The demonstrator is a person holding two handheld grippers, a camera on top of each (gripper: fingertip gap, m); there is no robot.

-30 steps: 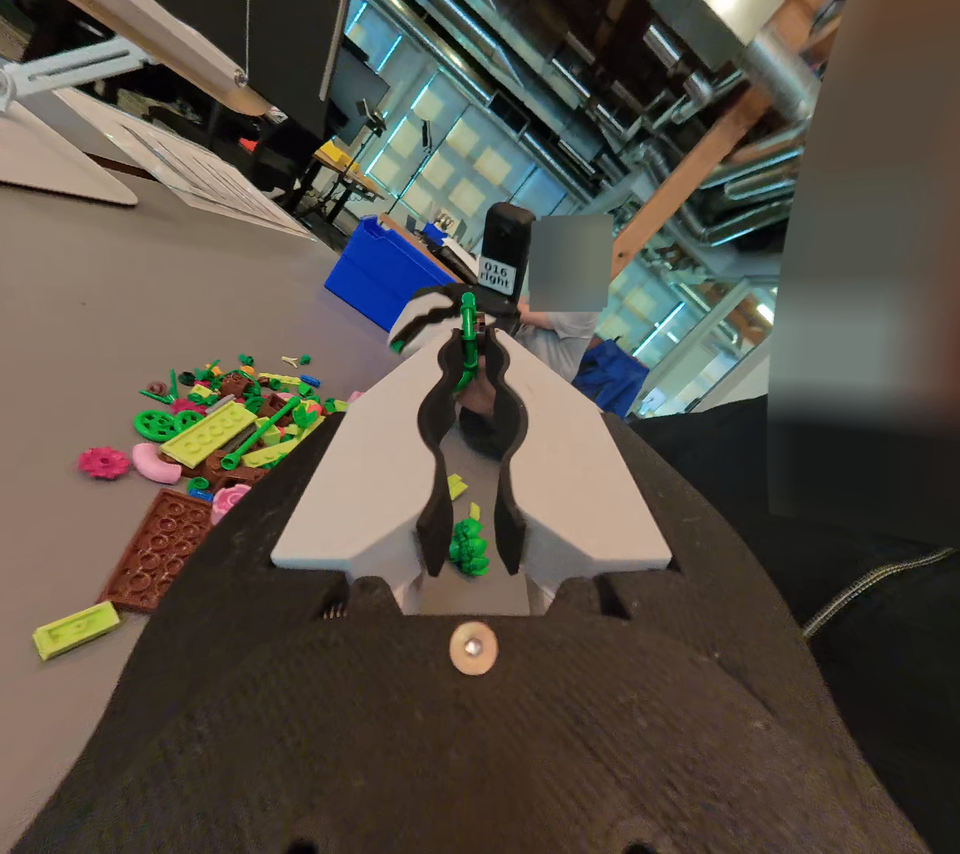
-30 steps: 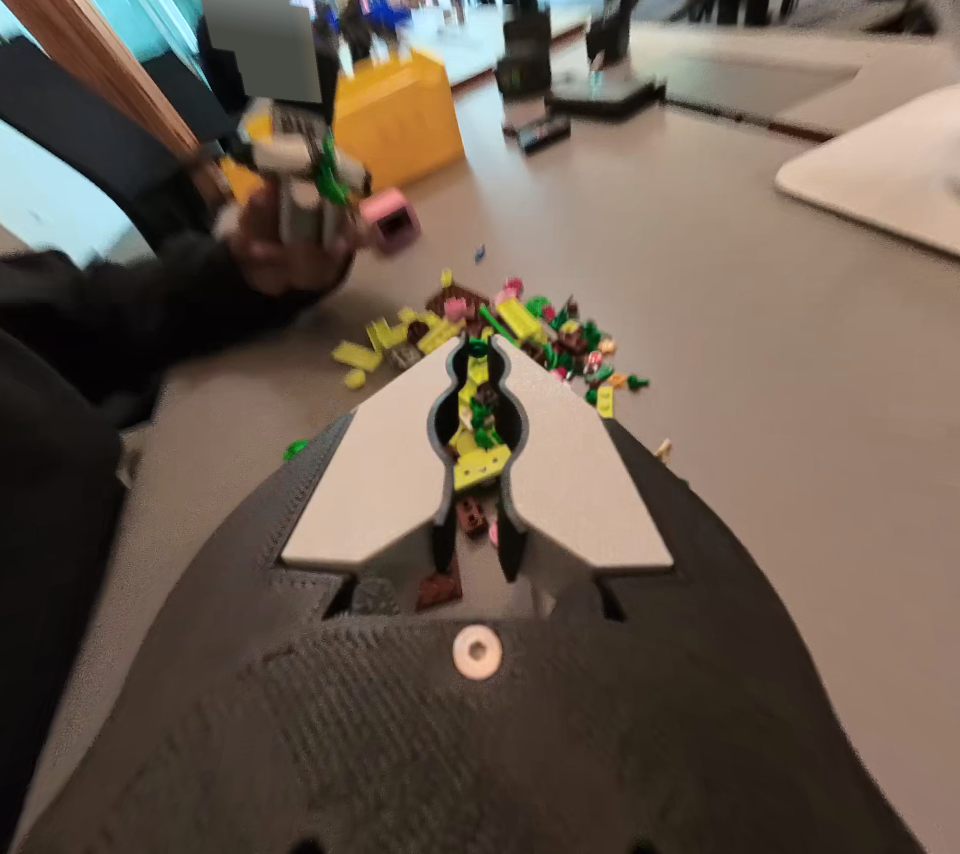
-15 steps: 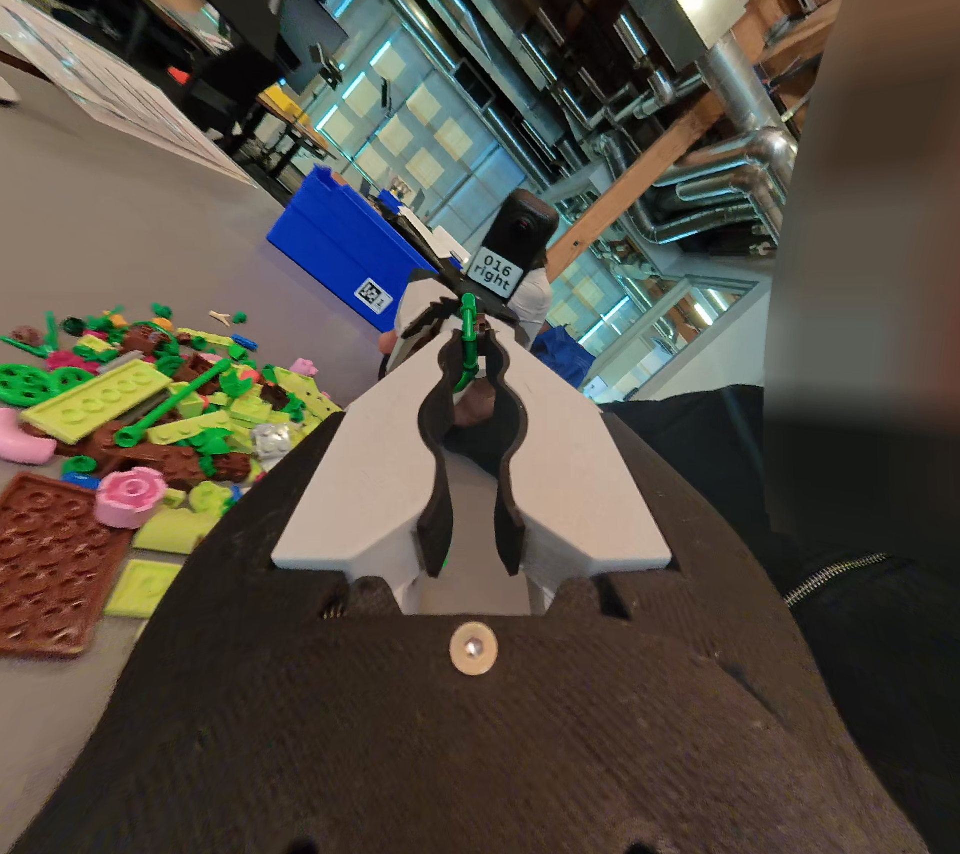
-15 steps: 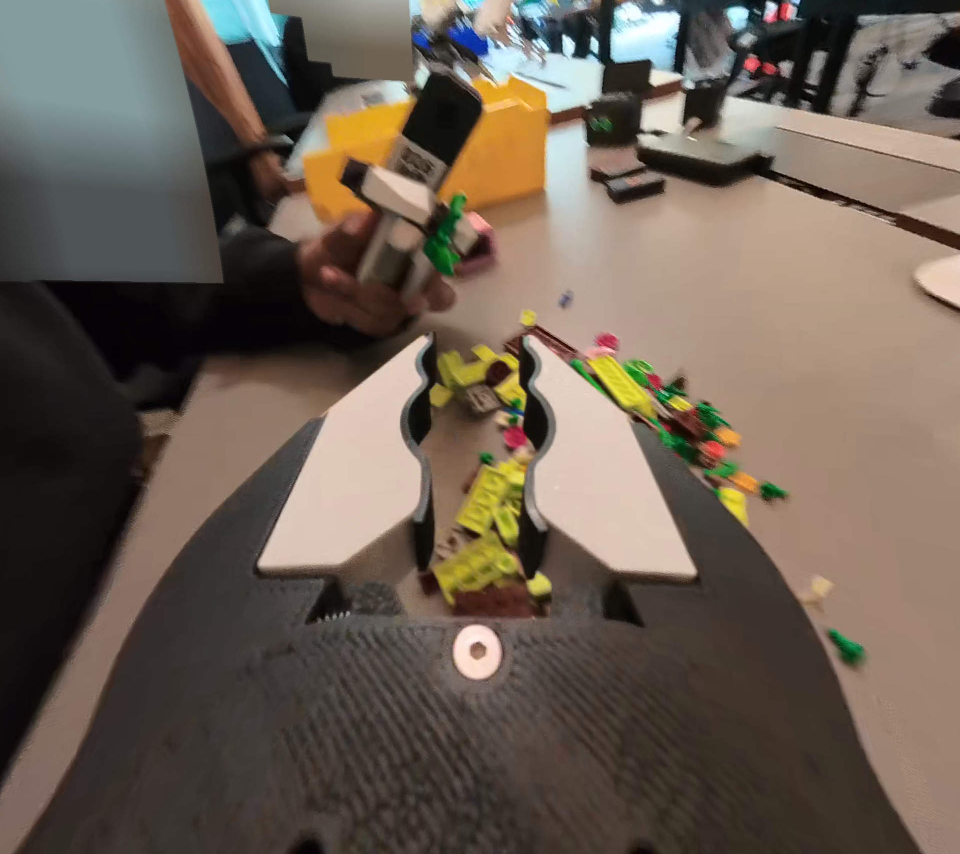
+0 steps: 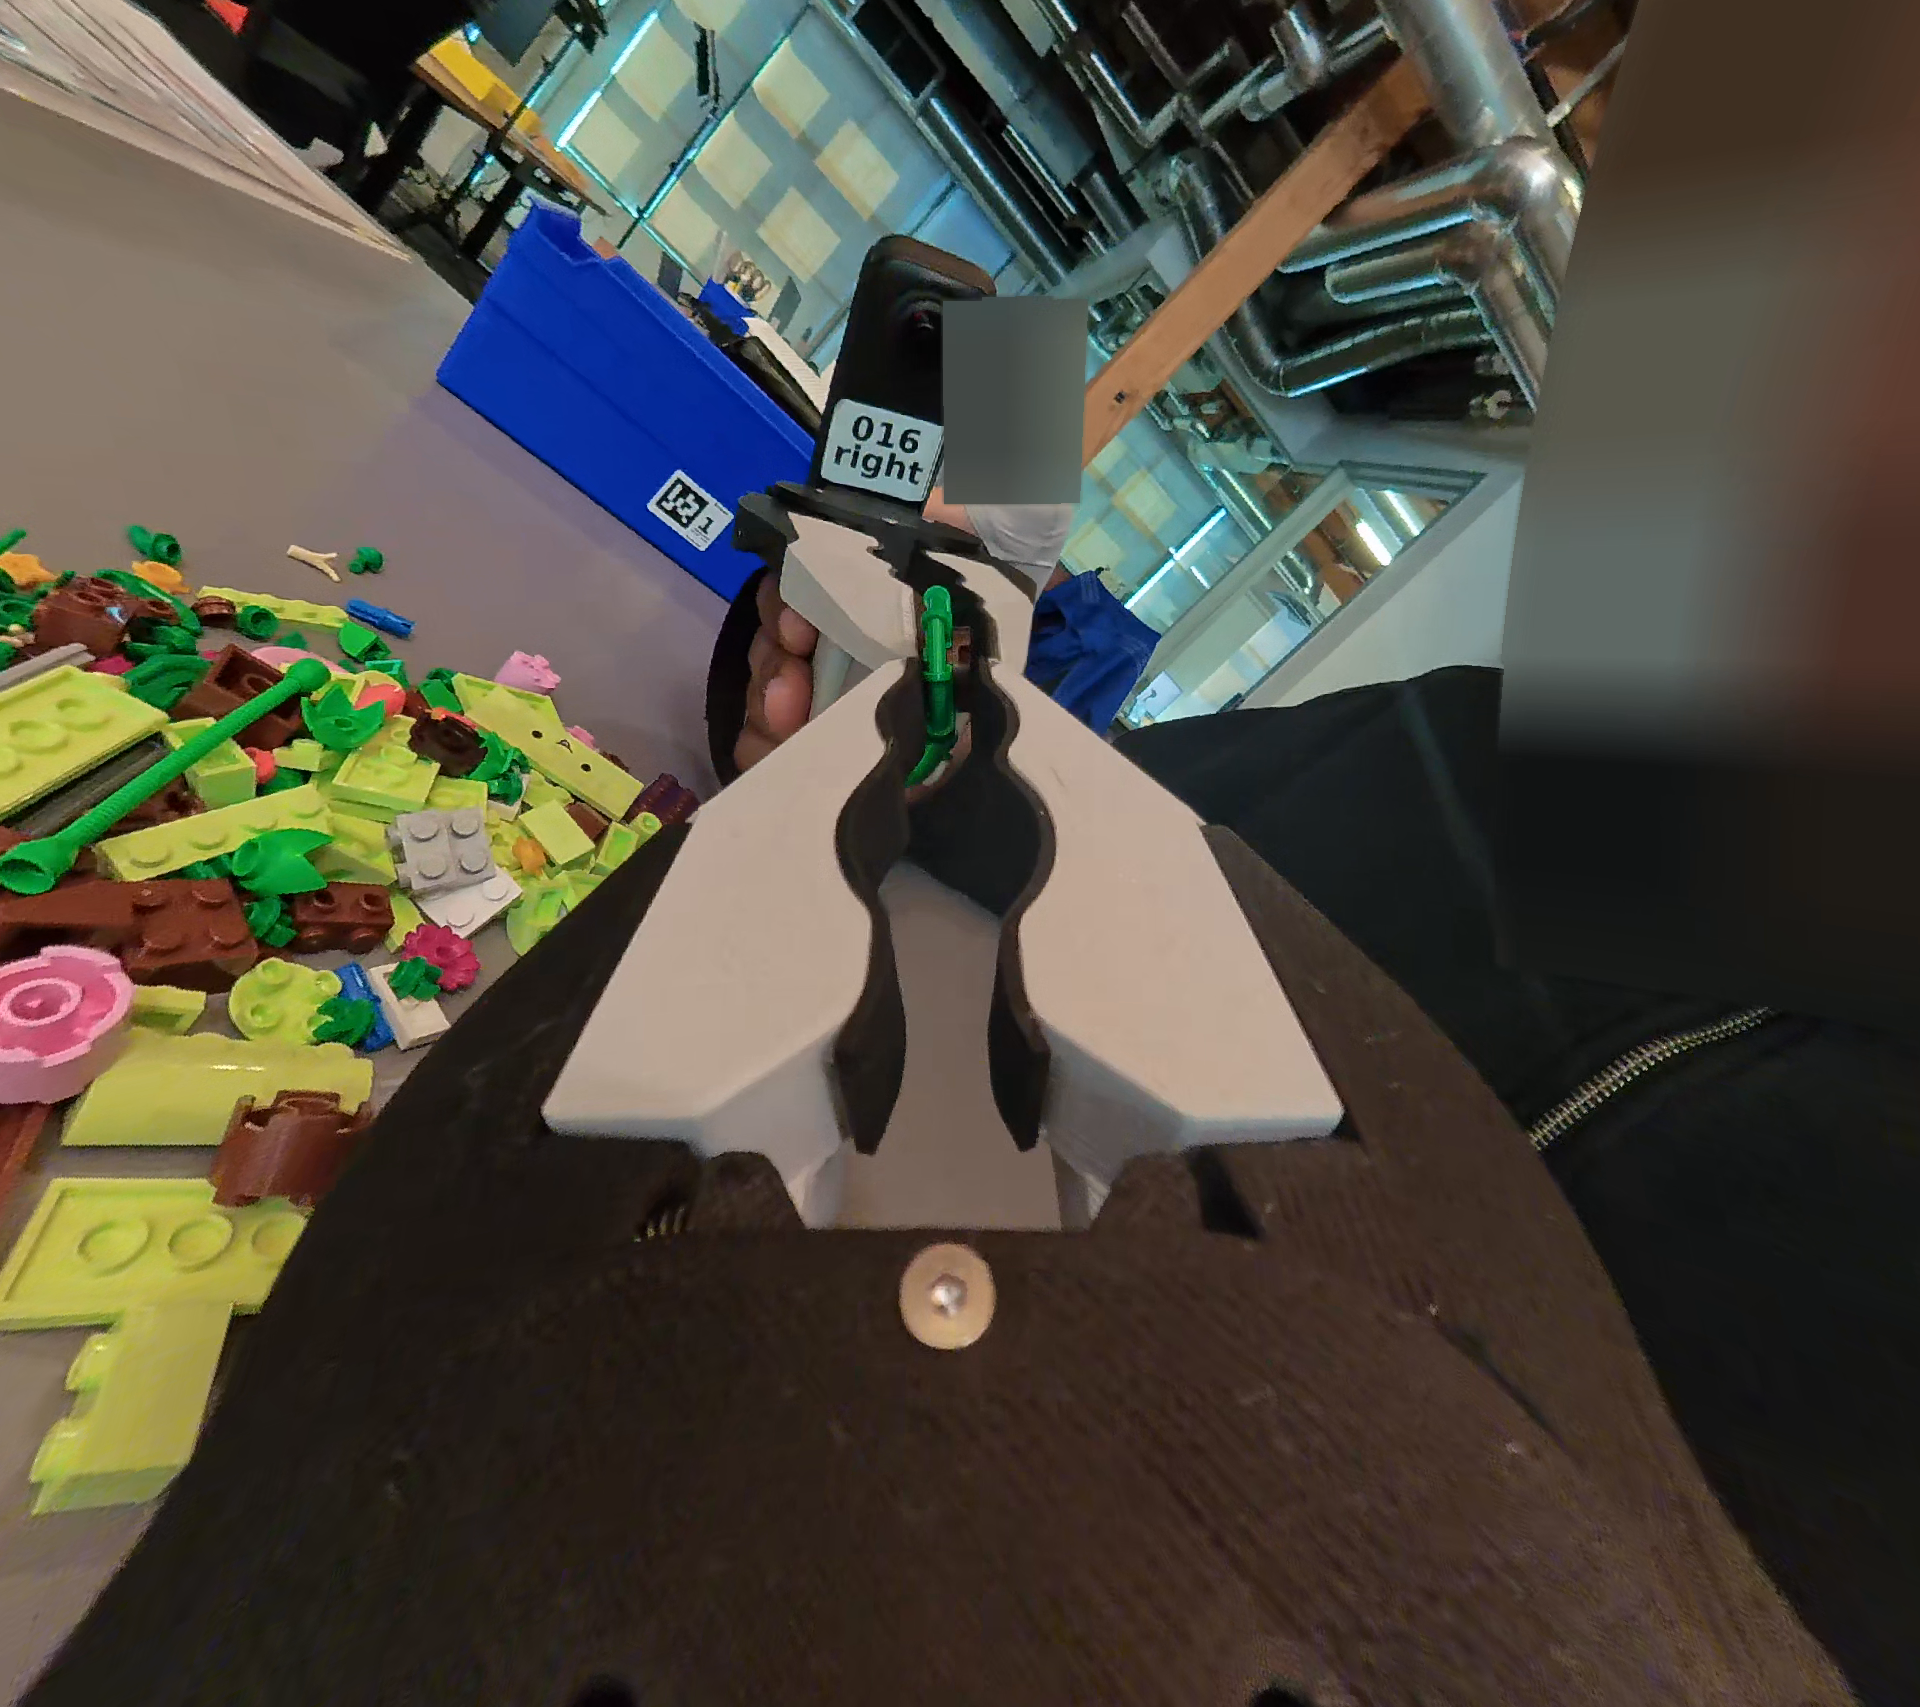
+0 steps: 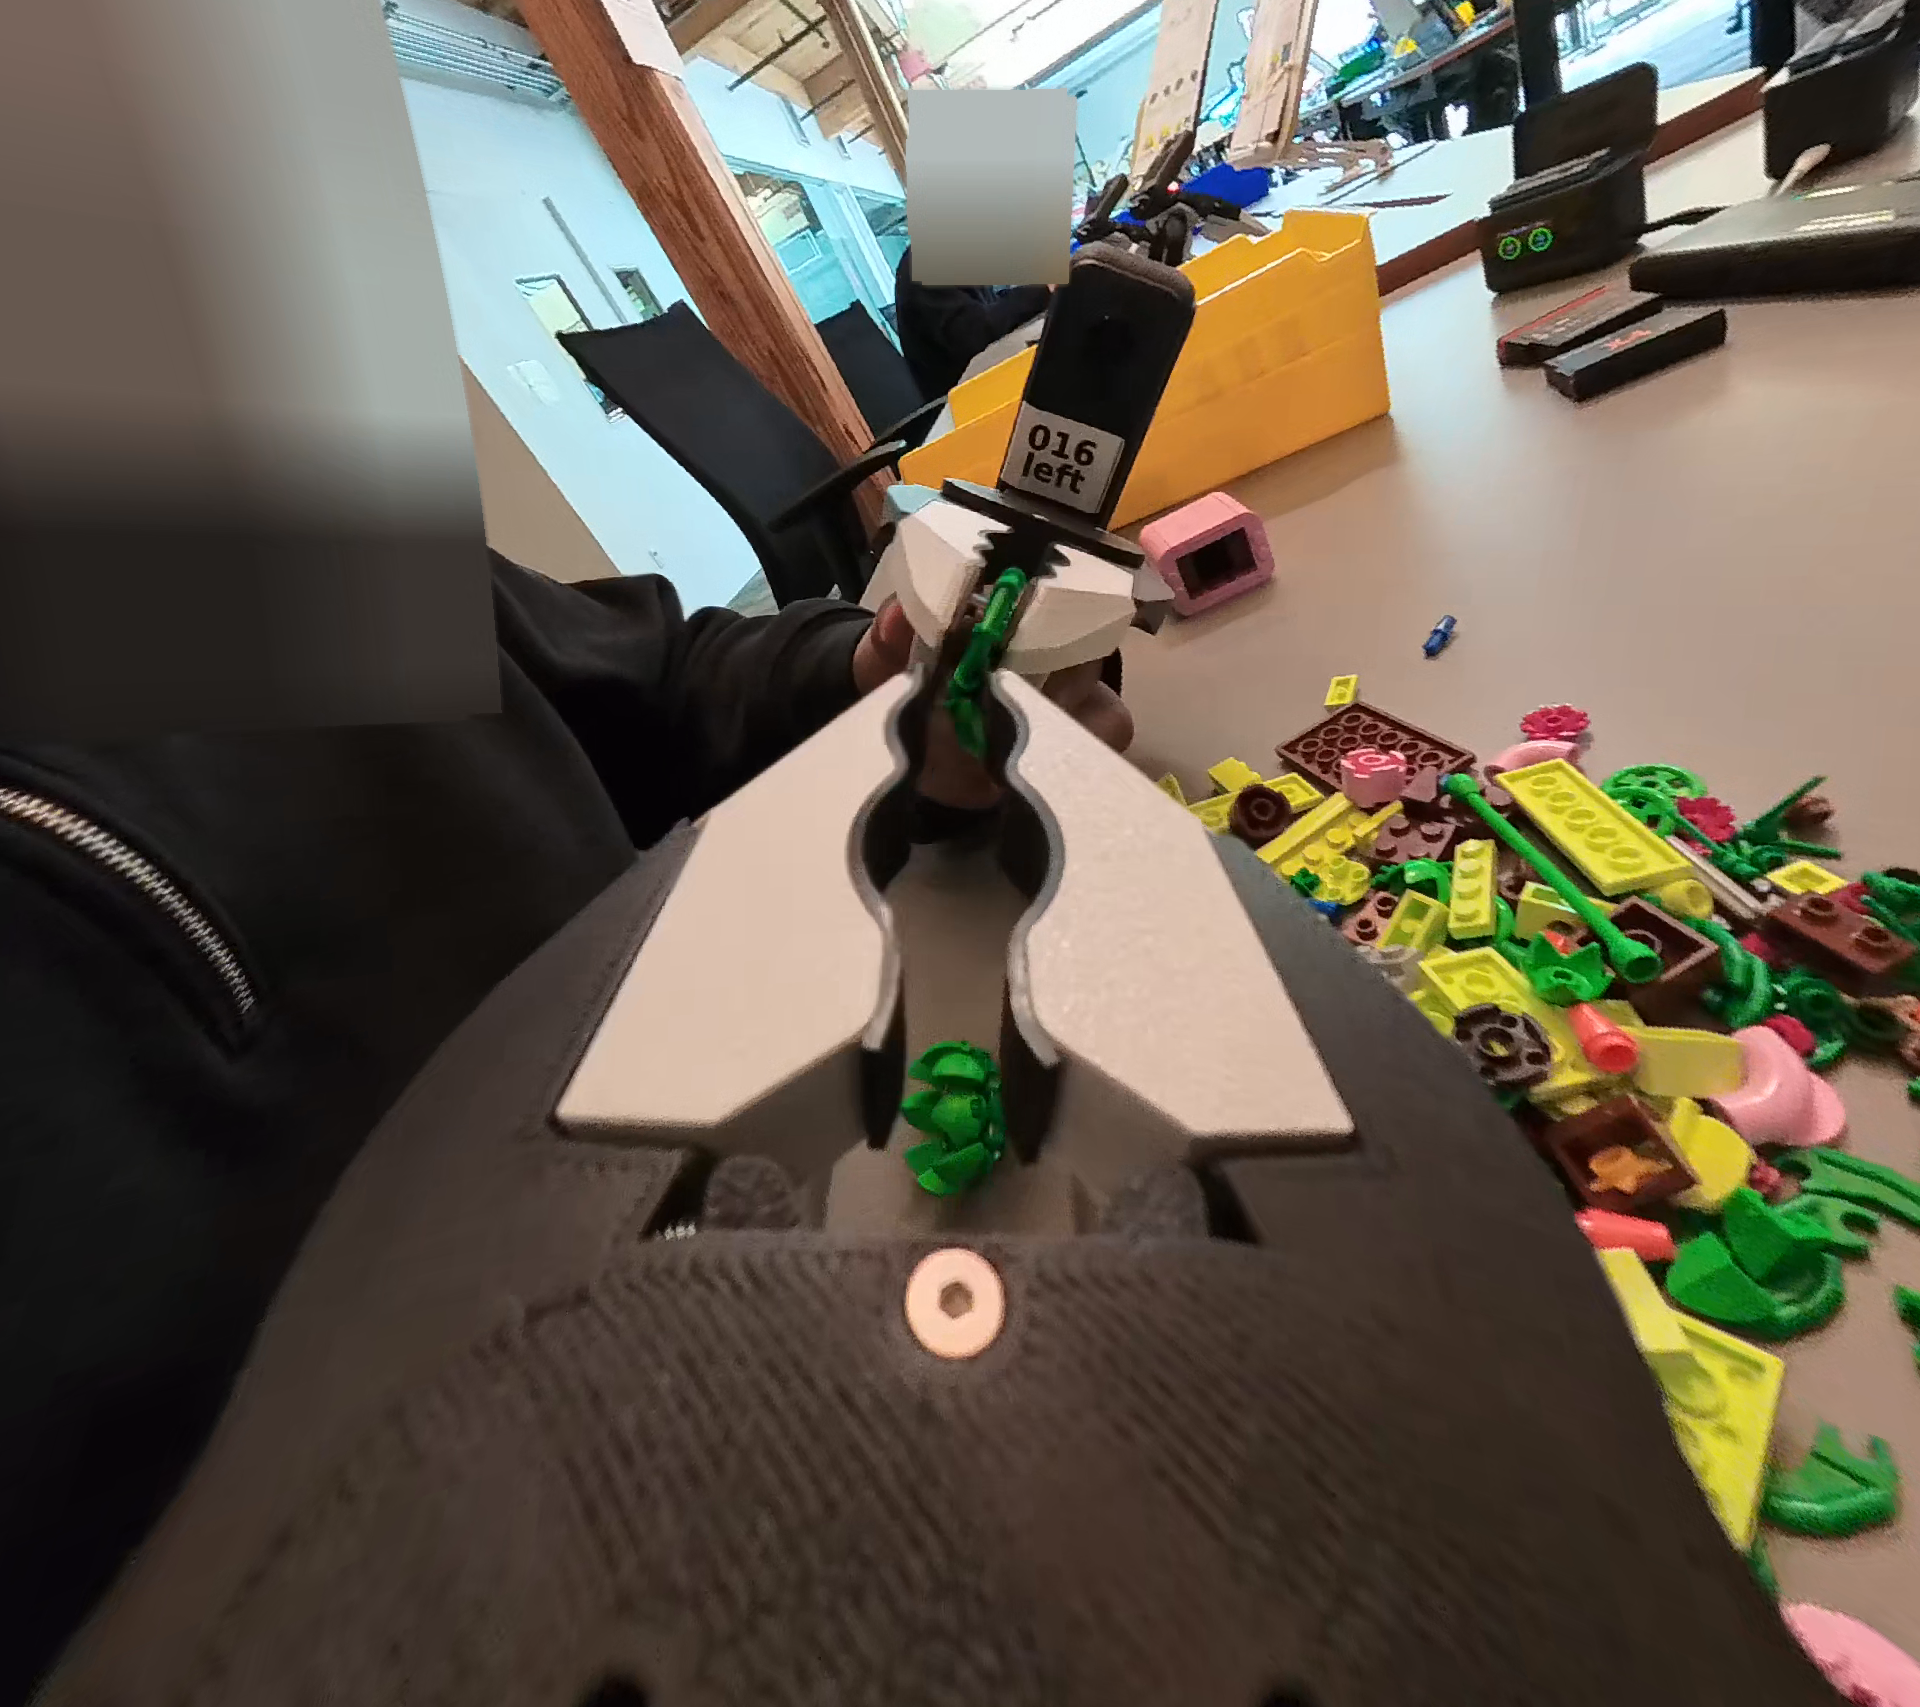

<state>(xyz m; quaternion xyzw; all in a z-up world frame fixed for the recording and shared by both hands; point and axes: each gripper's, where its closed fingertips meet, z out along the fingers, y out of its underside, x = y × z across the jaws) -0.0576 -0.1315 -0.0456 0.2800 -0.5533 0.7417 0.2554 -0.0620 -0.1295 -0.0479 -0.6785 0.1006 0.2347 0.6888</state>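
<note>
My left gripper (image 5: 940,681) is shut on a thin green plant-stem piece (image 5: 938,691) and holds it in the air, tilted up. A small brown bit (image 5: 962,645) sits on the stem near its top. My right gripper (image 6: 958,696) faces the left one tip to tip, and its jaws stand closed around the free end of the same stem (image 6: 987,629). The right gripper also shows in the left wrist view (image 5: 930,592), the left gripper in the right wrist view (image 6: 1003,592). A hand grips each handle.
A pile of lime, brown, pink and green bricks (image 5: 260,826) lies on the grey table (image 6: 1558,514), right of my right gripper (image 6: 1558,909). A blue bin (image 5: 603,400), a yellow bin (image 6: 1247,379), a pink hollow block (image 6: 1210,551) and black devices (image 6: 1610,348) stand farther off. A green leafy piece (image 6: 951,1117) lies below the right fingers. The tips of both grippers are at nearly the same place.
My right gripper has lifted from over the brick pile, opened, swung to face the left gripper and closed around the stem's end. The left gripper has kept hold of the stem.
</note>
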